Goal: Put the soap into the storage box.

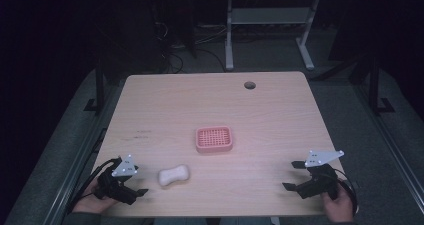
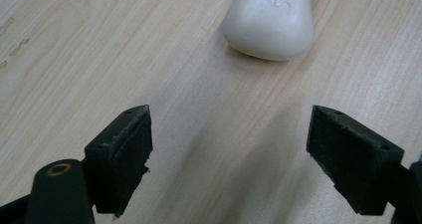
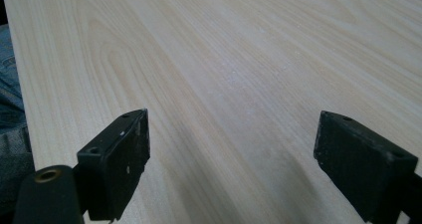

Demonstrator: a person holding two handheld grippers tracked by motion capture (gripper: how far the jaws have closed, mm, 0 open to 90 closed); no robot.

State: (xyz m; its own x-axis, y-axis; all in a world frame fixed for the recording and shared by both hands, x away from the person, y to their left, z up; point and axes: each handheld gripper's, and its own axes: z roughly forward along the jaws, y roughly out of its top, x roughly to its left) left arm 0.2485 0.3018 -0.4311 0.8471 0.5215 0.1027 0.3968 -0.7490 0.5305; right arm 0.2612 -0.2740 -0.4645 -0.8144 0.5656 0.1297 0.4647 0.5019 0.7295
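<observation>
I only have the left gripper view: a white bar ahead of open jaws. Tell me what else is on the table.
Observer: In the high view a pink slotted soap dish sits near the table's middle, beyond the white soap bar.
Operator: Say whether the bar touches the dish.
Observer: No, bare wood lies between them; the bar lies nearer the person's edge.
Operator: Report the other hand-held gripper.
Observer: The right hand-held gripper is at the table's near right corner, jaws open with nothing between them, far from the bar. The left hand-held gripper sits just left of the bar, also open.
</observation>
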